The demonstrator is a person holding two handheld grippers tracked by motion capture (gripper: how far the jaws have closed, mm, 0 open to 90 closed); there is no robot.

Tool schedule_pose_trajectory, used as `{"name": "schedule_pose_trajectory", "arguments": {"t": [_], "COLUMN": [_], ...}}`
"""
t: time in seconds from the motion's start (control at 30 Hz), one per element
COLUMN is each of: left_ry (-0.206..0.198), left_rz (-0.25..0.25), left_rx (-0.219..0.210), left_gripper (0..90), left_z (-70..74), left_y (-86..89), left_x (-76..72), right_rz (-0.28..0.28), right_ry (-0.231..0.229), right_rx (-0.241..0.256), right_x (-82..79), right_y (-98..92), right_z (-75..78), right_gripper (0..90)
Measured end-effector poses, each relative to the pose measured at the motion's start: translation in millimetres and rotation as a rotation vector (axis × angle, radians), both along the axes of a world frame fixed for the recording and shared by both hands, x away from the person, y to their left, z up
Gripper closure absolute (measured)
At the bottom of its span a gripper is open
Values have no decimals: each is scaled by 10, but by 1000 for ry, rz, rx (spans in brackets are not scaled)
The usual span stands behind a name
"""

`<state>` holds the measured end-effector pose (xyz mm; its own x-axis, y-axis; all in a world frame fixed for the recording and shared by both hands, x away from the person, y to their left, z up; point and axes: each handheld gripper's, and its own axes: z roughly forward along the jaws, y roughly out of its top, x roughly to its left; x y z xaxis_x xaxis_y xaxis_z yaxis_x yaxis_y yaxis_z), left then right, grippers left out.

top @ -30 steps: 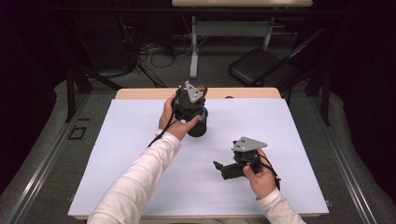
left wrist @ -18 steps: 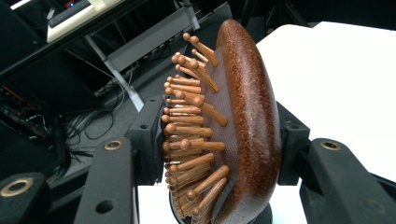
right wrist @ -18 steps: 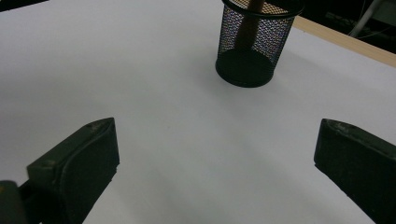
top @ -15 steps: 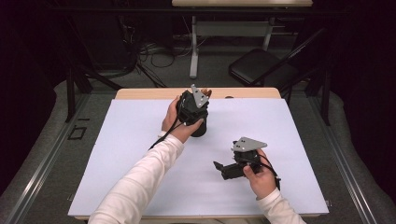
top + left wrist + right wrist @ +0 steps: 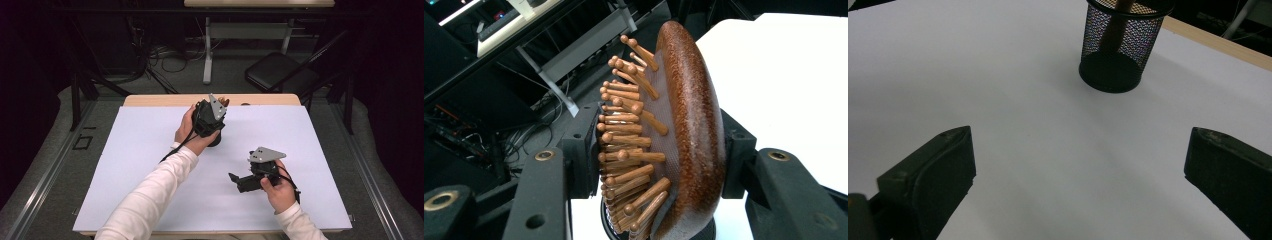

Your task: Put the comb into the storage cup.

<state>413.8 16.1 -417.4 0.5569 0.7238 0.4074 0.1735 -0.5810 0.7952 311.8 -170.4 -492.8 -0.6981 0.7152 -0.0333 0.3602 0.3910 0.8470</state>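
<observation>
A brown wooden hairbrush (image 5: 689, 125) with wooden pins stands head up, and my left gripper (image 5: 659, 160) is shut on its head. Its handle (image 5: 1113, 27) reaches down into a black mesh cup (image 5: 1118, 50). In the high view the left gripper (image 5: 212, 115) hovers over that cup (image 5: 215, 141) near the far middle of the white sheet (image 5: 150, 165), with the brush tip (image 5: 223, 102) poking out beyond it. Lower right, my right gripper (image 5: 239, 181) rests low over the sheet, pointing left. Its jaws are open wide with nothing between them, as the right gripper view (image 5: 1078, 165) shows.
The sheet covers a wooden table whose far edge (image 5: 165, 100) shows as a bare strip. Beyond it stand a black folding chair (image 5: 280, 75), a desk leg (image 5: 207, 55) and floor cables. A cable trails from the left gripper along the sleeve (image 5: 150, 195).
My left gripper with the brush has shifted slightly to the right above the cup. The right gripper has stayed where it was.
</observation>
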Motion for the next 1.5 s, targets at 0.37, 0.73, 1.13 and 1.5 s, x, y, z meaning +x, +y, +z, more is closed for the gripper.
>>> {"name": "schedule_pose_trajectory", "arguments": {"t": [0.37, 0.73, 1.13, 1.5], "left_ry": [-28, -61, -94, -99], "left_rz": [-20, -52, -65, -65], "left_rx": [46, 113, 144, 142], "left_gripper": [468, 466, 464, 458], "left_z": [-43, -106, -160, -163], "left_y": [-65, -155, -213, -212], "left_x": [-51, -125, -170, -169], "right_rz": [3, 2, 2, 3], "right_ry": [-1, 2, 0, -1], "right_rx": [-4, -8, -9, -10], "right_x": [0, -1, -1, -1], "right_y": [2, 2, 1, 4], "right_z": [-1, -3, -5, -7], "right_gripper": [0, 0, 0, 0]}}
